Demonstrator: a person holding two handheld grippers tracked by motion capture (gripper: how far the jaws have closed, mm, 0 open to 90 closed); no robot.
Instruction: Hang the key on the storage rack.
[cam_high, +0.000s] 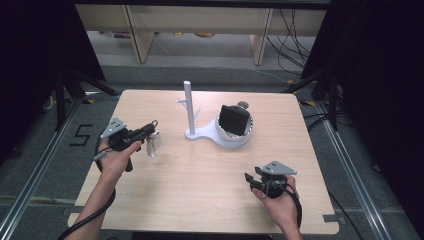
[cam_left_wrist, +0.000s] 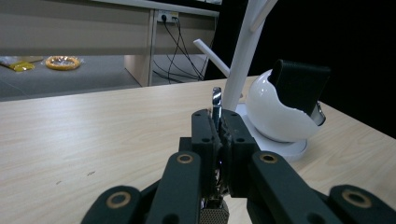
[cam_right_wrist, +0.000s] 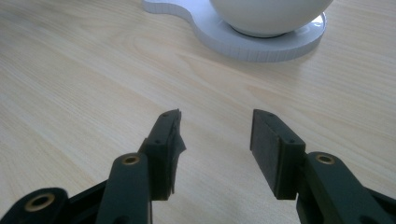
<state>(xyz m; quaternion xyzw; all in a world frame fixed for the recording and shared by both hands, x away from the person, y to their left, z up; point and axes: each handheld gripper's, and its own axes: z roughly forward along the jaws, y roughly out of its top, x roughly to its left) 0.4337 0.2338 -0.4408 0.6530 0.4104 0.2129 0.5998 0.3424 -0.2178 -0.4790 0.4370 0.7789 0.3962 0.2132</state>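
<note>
My left gripper (cam_high: 151, 129) is shut on a bunch of silvery keys (cam_high: 151, 144) that hangs from its tips above the table's left side. In the left gripper view a metal key ring (cam_left_wrist: 216, 100) sticks up between the closed jaws of that gripper (cam_left_wrist: 219, 120). A white stand (cam_high: 188, 107) with small side pegs rises at the table's middle, to the right of the keys. Its base carries a white bowl (cam_high: 235, 139) holding a black wallet-like case (cam_high: 234, 120). My right gripper (cam_high: 251, 180) rests open near the front right with nothing between its fingers (cam_right_wrist: 163, 140).
The wooden table (cam_high: 200, 190) has rounded corners and bare surface between the two hands. A small round object (cam_high: 243, 105) lies behind the bowl. Shelving legs and cables (cam_high: 290, 35) stand on the floor beyond the far edge. Dark tripod legs (cam_high: 65, 95) flank the table.
</note>
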